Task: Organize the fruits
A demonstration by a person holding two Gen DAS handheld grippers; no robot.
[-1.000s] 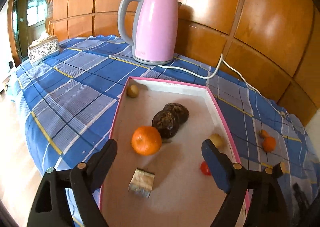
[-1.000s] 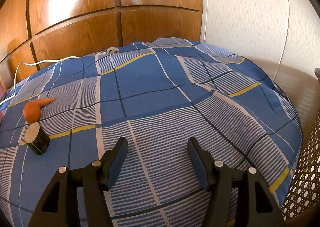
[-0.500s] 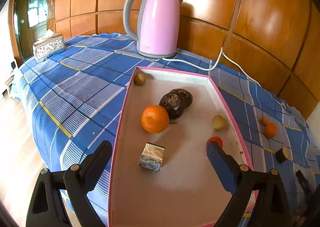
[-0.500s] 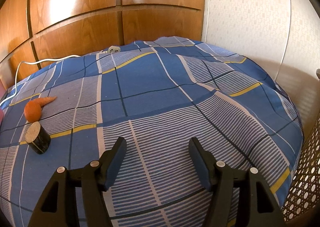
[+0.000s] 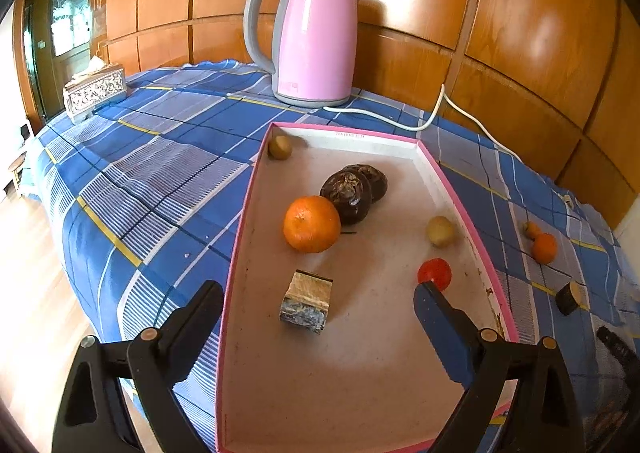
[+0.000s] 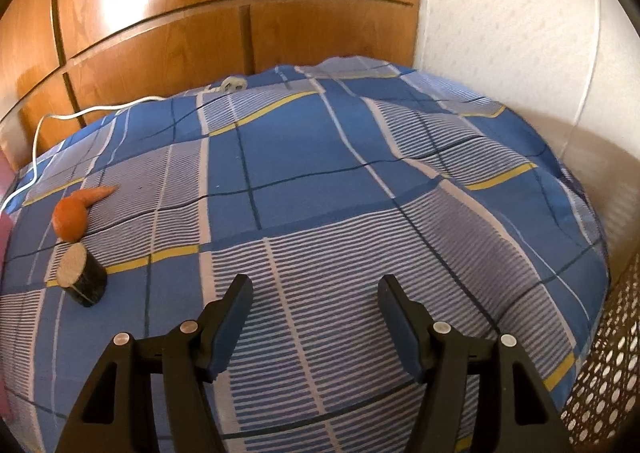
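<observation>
A pink-rimmed tray [image 5: 452,193] holds an orange [image 5: 311,224], two dark round fruits [image 5: 352,193], two small yellowish fruits [image 5: 439,230] [image 5: 279,147], a small red fruit [image 5: 434,273] and a cut stalk piece [image 5: 307,302]. My left gripper [image 5: 320,313] is open and empty above the tray's near end. A carrot [image 6: 74,211] and a dark cut stalk piece [image 6: 81,279] lie on the cloth, also in the left wrist view [image 5: 542,243] [image 5: 569,296]. My right gripper [image 6: 316,305] is open and empty over bare cloth, right of them.
A pink kettle [image 5: 310,37] with a white cord [image 5: 400,121] stands behind the tray by the wood-panel wall. A tissue box [image 5: 94,91] sits at the far left. The blue checked cloth [image 6: 360,181] drops off at the table's edges; a perforated basket [image 6: 604,385] is at the right.
My left gripper has pulled back and up from the tray, so more of the tray and table shows. My right gripper has barely moved.
</observation>
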